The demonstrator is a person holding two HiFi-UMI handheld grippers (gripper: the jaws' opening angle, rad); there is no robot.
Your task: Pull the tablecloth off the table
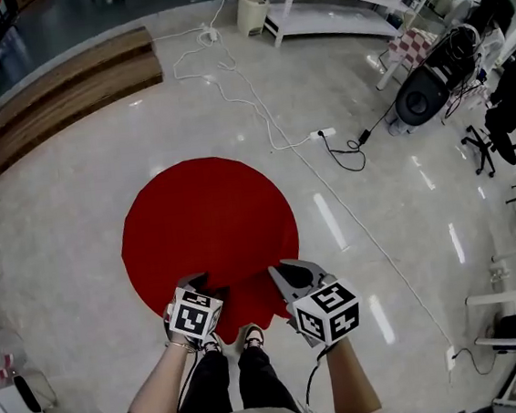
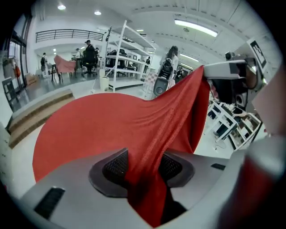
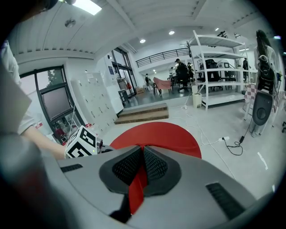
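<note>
Pale glossy floor [image 1: 407, 231] of an open workshop, wooden step [image 1: 71, 88] along the far side, white shelving [image 1: 337, 0] off to the step's right, loose cable [image 1: 228, 94] trailing between them. Well apart from the step, on the person's side of it: red tablecloth [image 1: 205, 225], round, spread flat, table beneath fully hidden. At the cloth rim farthest from the step: left gripper [image 1: 197, 282], jaws fairly wide yet filled by a thick fold of cloth touching both pads. Just beside it, right gripper [image 1: 286, 271], jaws pressed almost together on a thin pinch of the same hem. Rim raised in a ridge at the right gripper, everything nearer the step lying flat. Judged barely begun: both grips set, whole cloth yet to be dragged away from the step and clear of the table.
</note>
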